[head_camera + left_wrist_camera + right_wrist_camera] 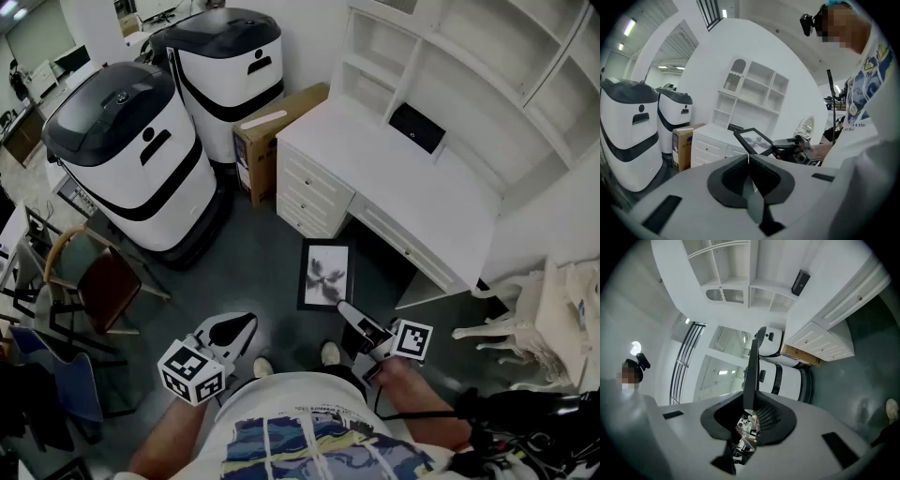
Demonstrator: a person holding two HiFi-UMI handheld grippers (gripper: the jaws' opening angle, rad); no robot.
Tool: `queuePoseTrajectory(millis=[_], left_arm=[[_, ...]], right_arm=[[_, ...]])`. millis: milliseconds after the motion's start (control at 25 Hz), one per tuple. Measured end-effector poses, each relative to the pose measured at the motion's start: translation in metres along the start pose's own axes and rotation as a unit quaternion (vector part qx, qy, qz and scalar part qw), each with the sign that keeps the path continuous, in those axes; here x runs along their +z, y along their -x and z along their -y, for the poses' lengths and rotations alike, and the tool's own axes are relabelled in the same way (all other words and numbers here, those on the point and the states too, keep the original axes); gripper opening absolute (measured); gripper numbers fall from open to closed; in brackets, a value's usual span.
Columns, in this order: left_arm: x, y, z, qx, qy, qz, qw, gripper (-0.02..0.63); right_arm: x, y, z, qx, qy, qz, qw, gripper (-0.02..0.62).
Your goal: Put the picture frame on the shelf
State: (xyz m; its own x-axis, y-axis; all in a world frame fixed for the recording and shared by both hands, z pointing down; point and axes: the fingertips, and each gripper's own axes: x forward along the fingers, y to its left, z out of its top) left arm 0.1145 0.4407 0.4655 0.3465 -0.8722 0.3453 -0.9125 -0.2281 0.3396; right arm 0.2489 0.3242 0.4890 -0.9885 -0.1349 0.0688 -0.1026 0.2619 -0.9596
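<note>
White shelf (pixel 466 58), black box (pixel 417 127) below — picture frame (pixel 325 273) in right gripper (pixel 349 311)

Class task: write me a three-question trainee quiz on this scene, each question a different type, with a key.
1. Which gripper holds the frame? A left, B right, C neither.
2. True or false: the left gripper has its jaws wide apart.
3. Fill in: the black box lies on the white ___.
Key: 1 B, the right gripper. 2 false, they are together. 3 desk.
</note>
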Motion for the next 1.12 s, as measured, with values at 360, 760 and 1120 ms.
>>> queuePoseTrajectory(millis=[360,760,1120], left_arm=[[-0.018,0.039,-0.016,-0.022,0.008,0.002,0.9997,0.020],[-0.006,0.022,-0.041,-0.049,0.018,-0.001,0.9986,0.020],[0.055,-0.056,-0.091,-0.048,0.016,-0.010,0.9986,0.018]], right_arm=[[-0.044,-0.018,-0.013,-0.001,-0.018,0.017,1.000,0.087],[-0.027,-0.031,-0.004,-0.023,-0.039,0.040,0.998,0.087],[0.077,-0.098,0.016,0.016,-0.049,0.042,0.998,0.087]])
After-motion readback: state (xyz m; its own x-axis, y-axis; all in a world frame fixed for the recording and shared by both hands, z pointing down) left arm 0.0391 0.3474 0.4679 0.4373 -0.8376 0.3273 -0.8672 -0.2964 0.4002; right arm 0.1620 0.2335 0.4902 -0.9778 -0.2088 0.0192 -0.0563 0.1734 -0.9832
